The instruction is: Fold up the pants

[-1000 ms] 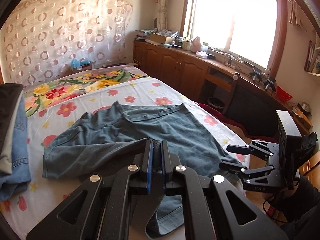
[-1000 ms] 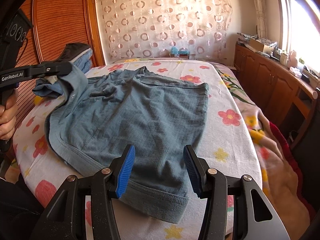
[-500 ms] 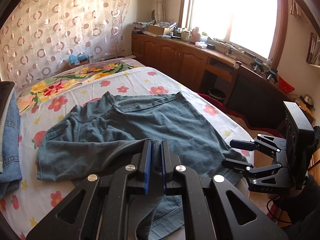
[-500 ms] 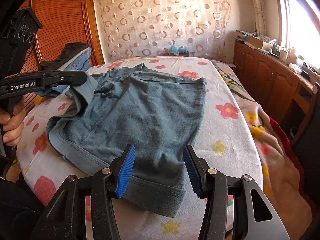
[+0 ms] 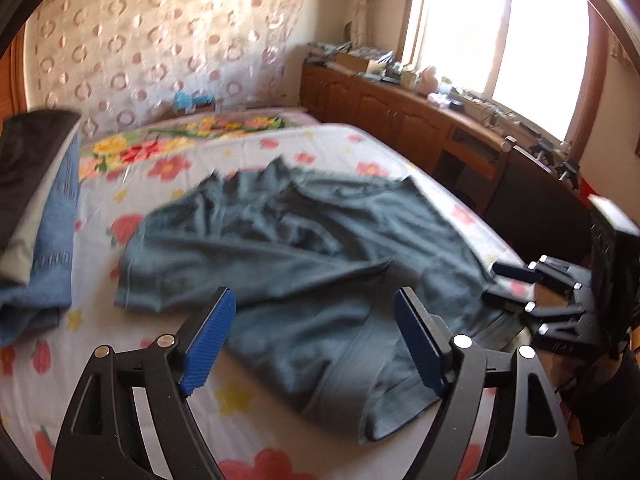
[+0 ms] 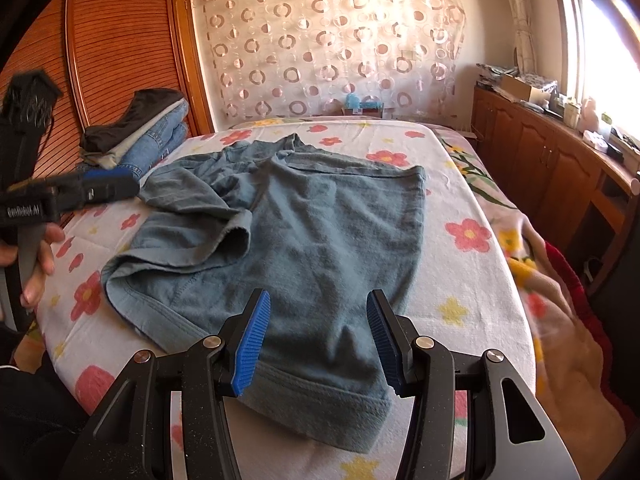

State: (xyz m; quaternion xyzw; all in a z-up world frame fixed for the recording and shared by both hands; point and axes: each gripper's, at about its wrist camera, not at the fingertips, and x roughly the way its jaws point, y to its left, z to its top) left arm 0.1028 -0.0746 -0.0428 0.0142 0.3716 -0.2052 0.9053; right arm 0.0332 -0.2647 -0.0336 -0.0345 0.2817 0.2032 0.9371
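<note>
Pants [image 6: 312,240] lie mid-frame on the bed [image 6: 460,280], half folded. Left gripper [image 5: 312,336] is opening, empty; right gripper [image 6: 318,340] hovers half-wide, empty. Smooth the rumpled flap before the next fold.

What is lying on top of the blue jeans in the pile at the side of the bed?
On the blue jeans lie a light grey garment and a dark garment on top. What lies under the jeans is covered.

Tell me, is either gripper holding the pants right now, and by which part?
Nothing is held. The left gripper is opening with no cloth between its pads, and the pants lie loose on the bed. The right gripper hovers open over the near hem.
</note>
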